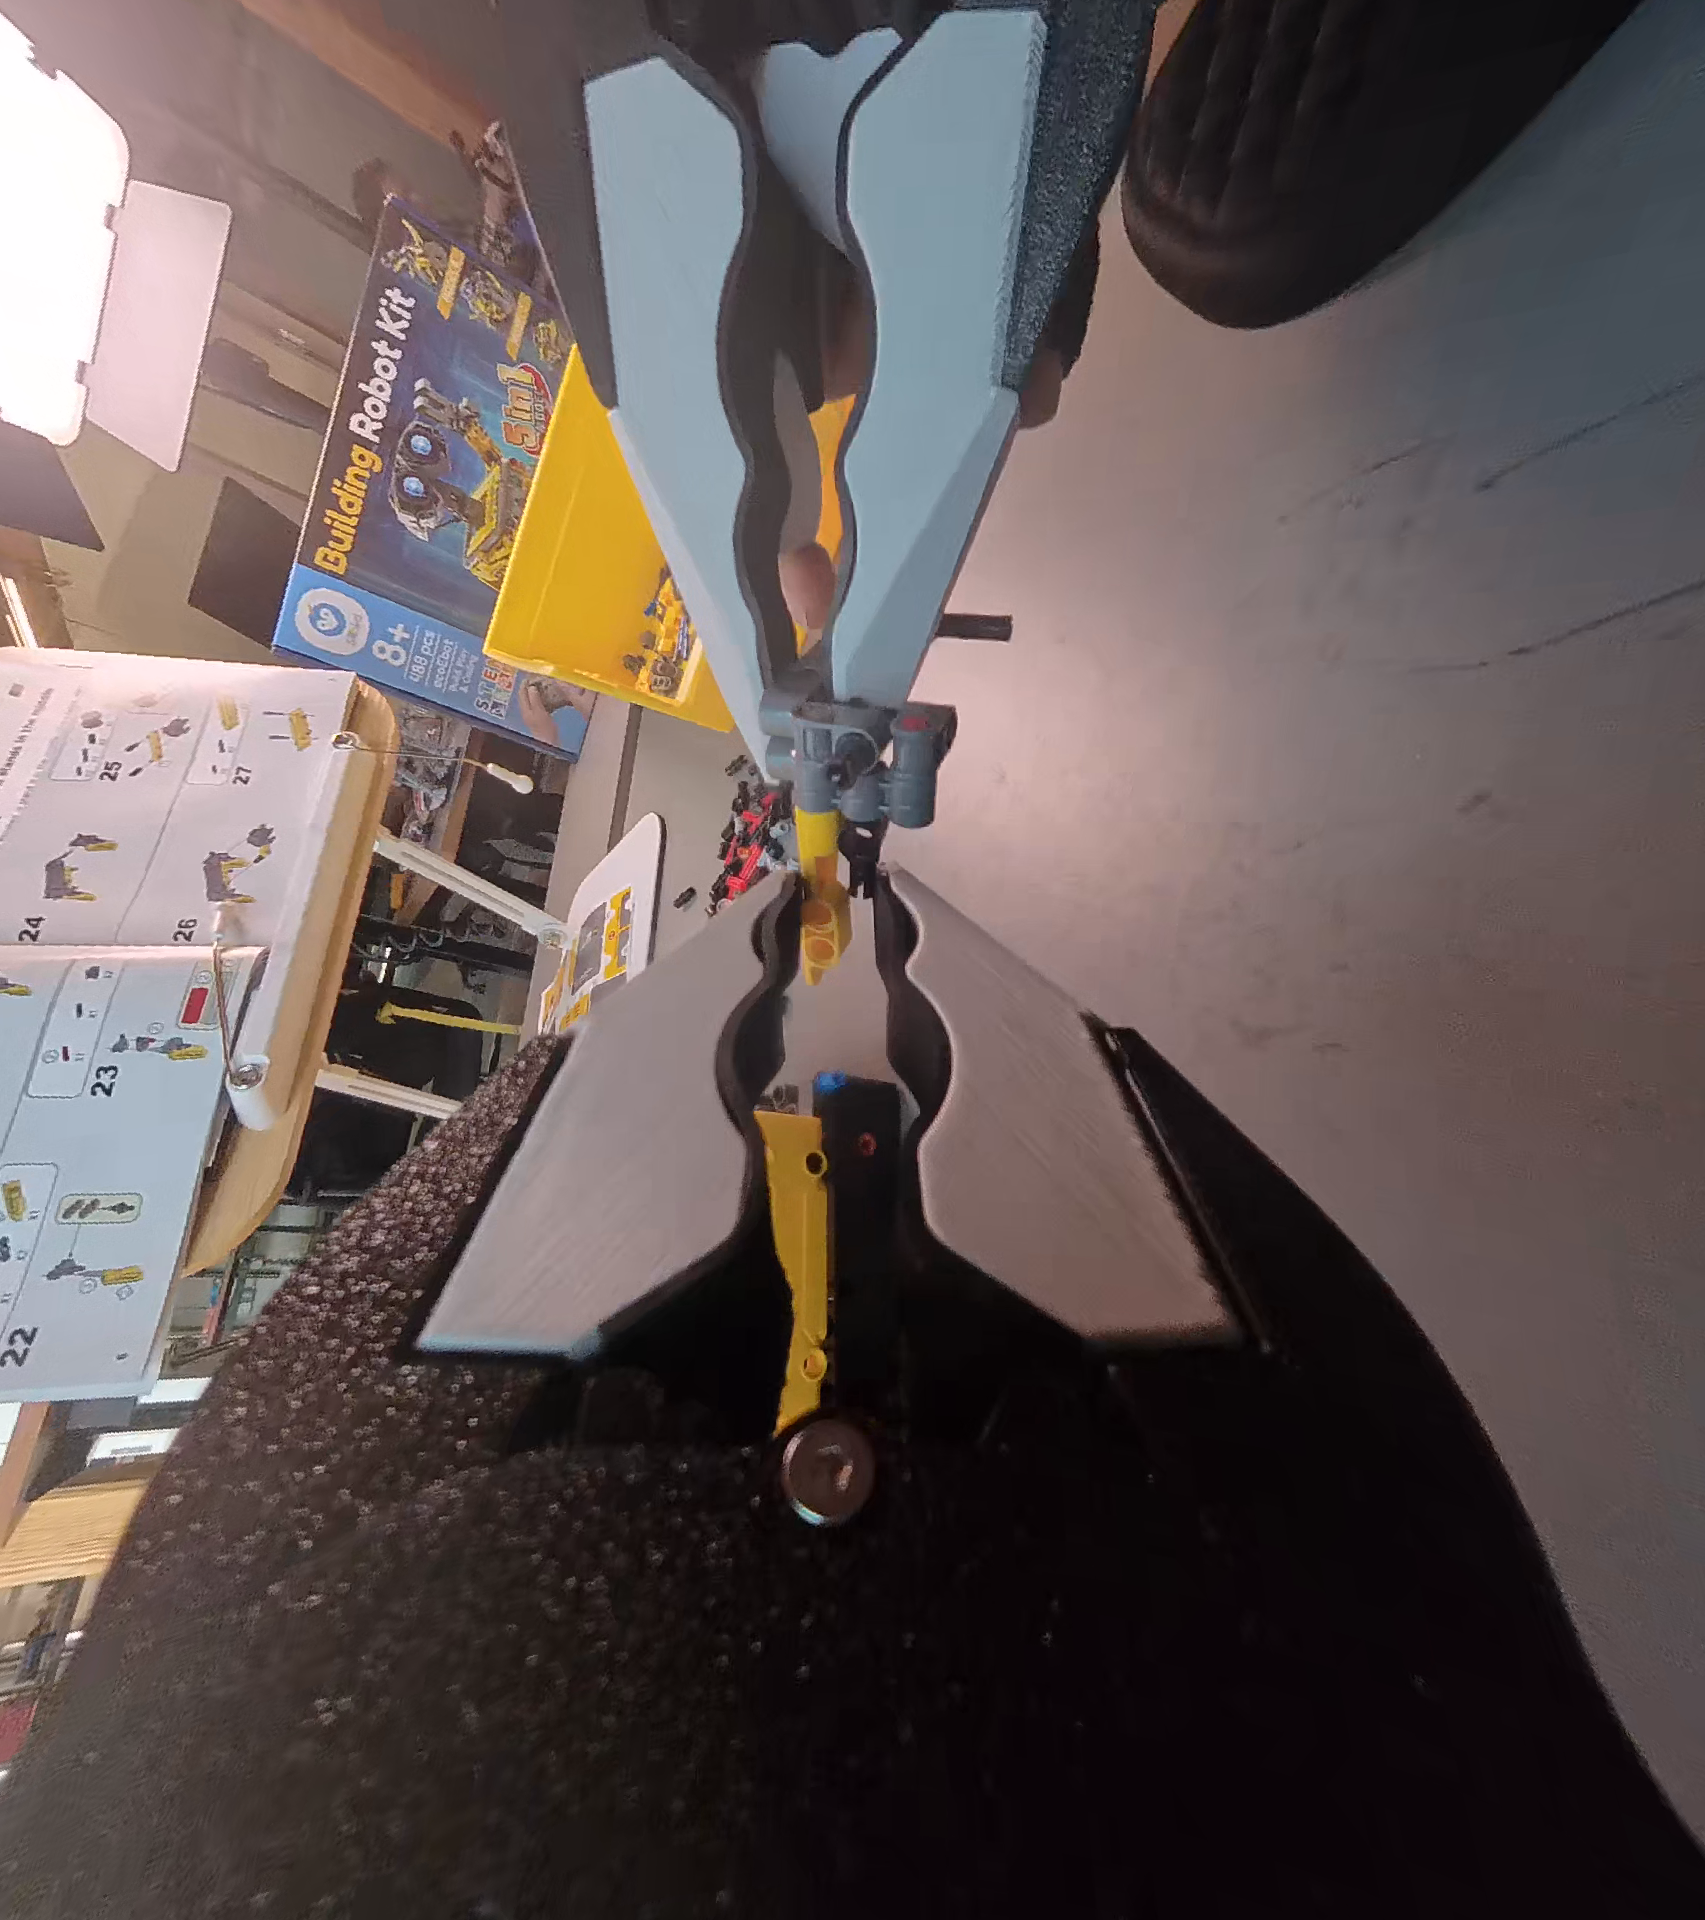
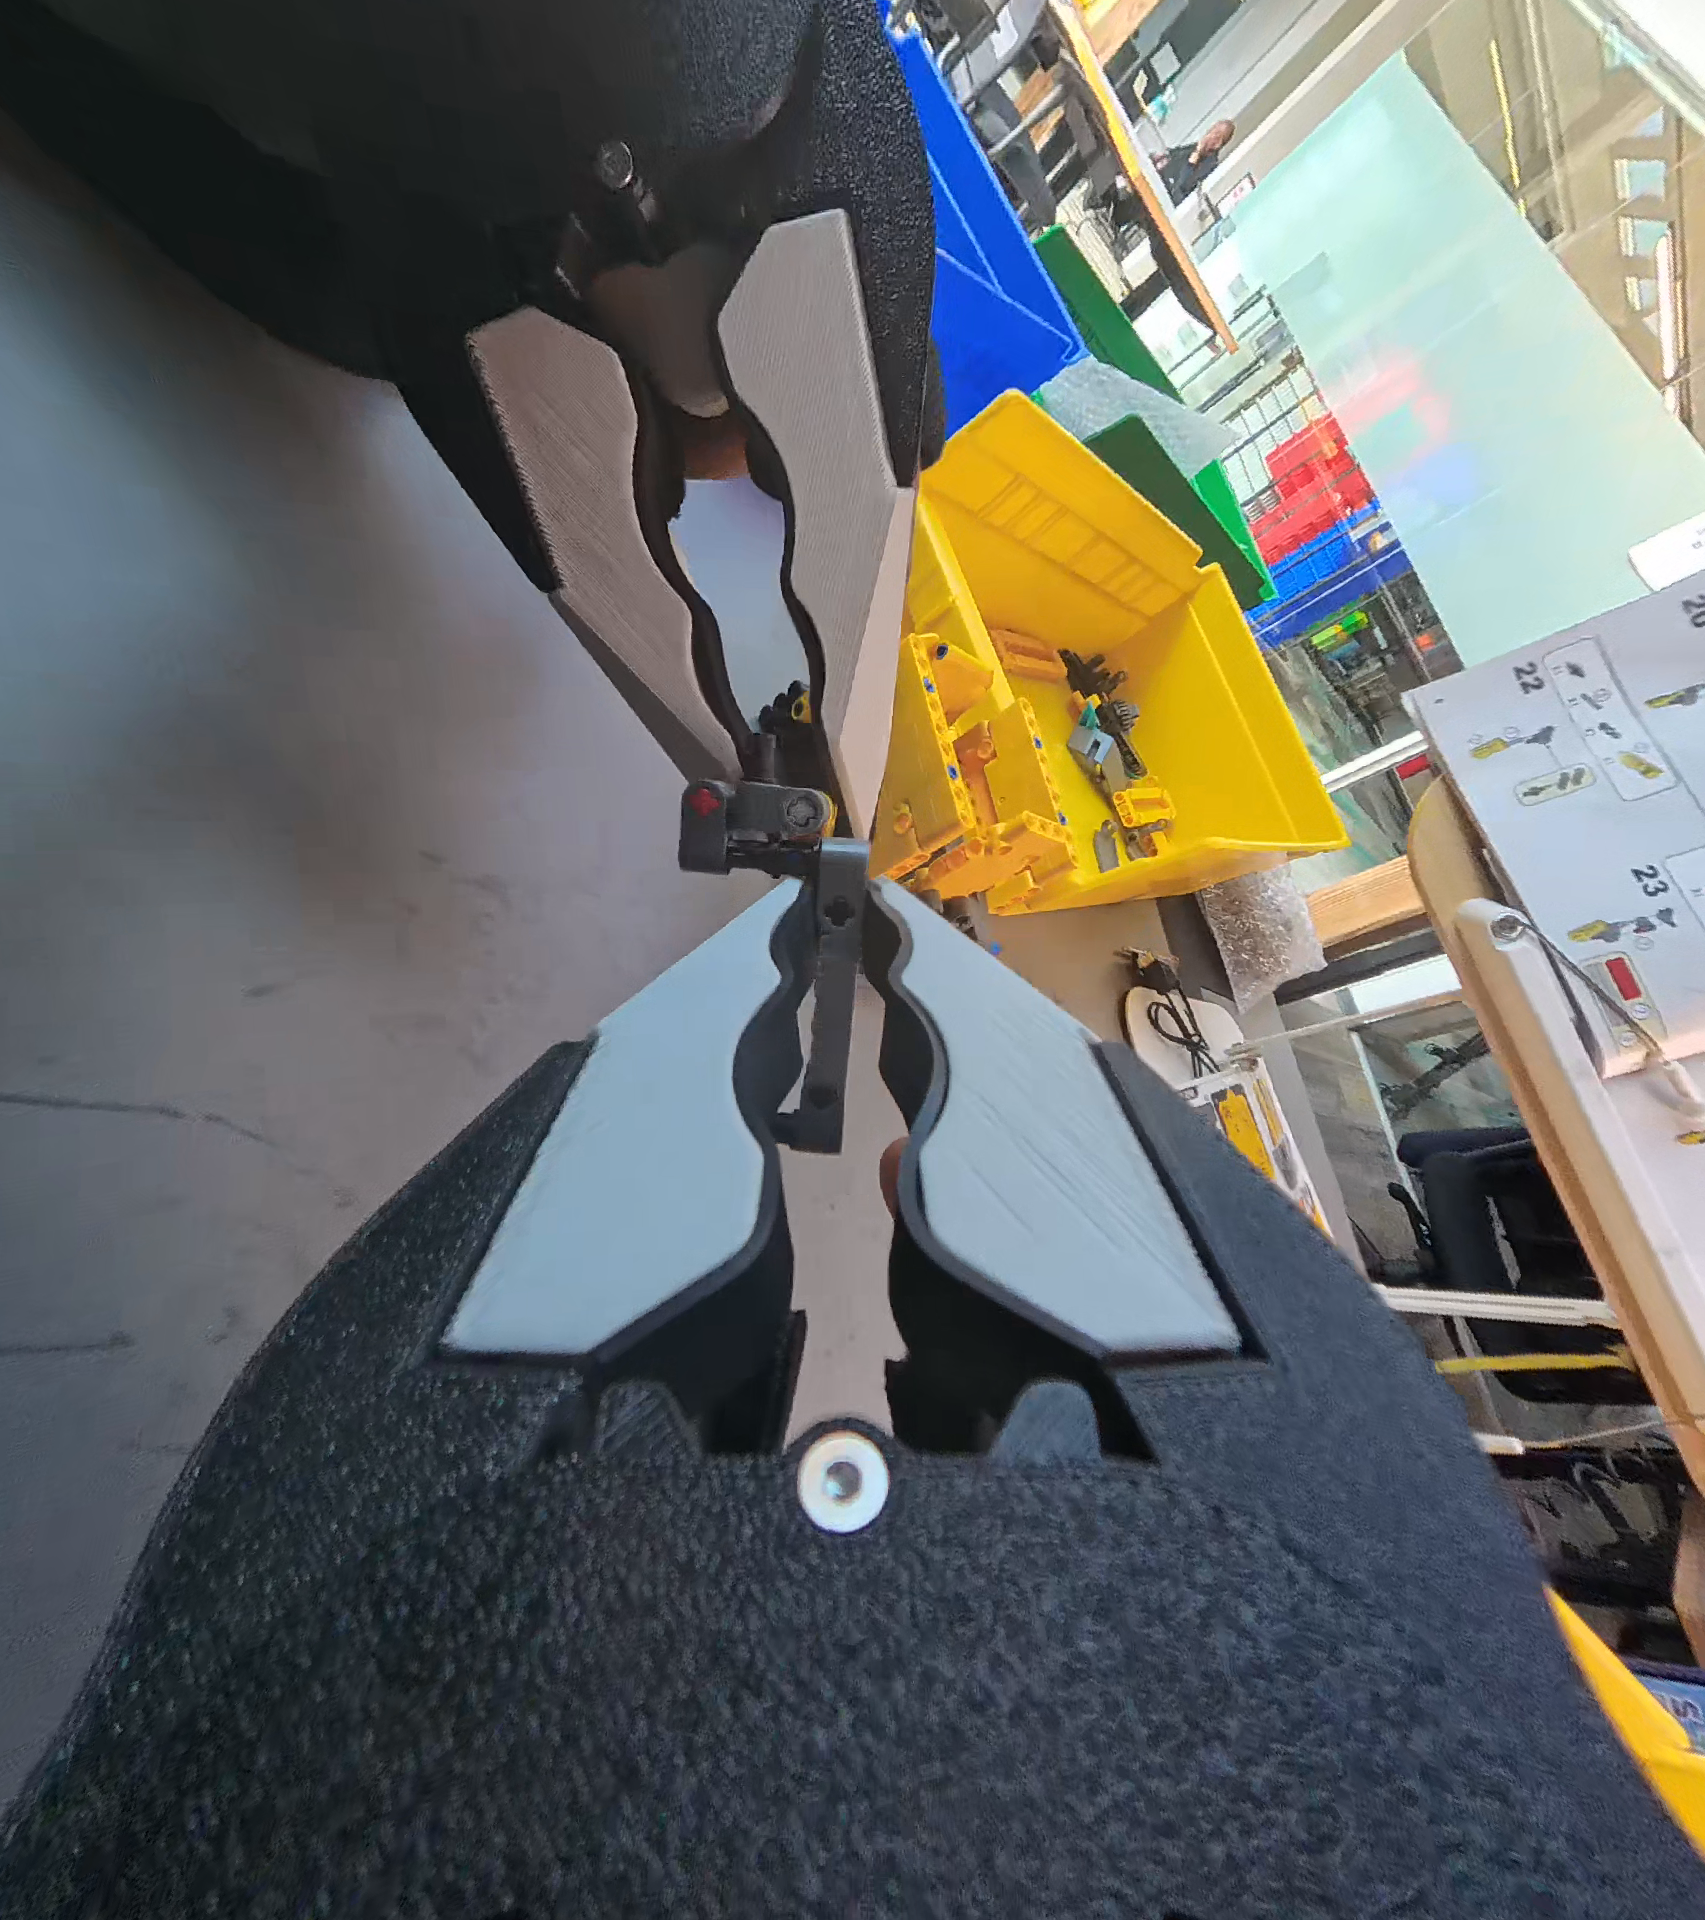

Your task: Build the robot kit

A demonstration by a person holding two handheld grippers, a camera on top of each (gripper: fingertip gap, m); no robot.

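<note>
Left claw [image 1: 832, 904] clamped on yellow beam [image 1: 820, 914], right claw [image 2: 840, 894] clamped on grey connector [image 2: 840, 914], tip-to-tip (axes collinear) beside yellow bin [image 2: 1139, 623].

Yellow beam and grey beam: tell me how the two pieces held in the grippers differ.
The yellow beam sits in the left gripper; the grey beam sits in the right gripper. The yellow beam is bright yellow with a black block alongside it; the grey beam is dark grey and alone between the fingers. Both are slim, holed building-kit pieces, pinched lengthwise, meeting tip to tip at a grey connector cluster.
</note>
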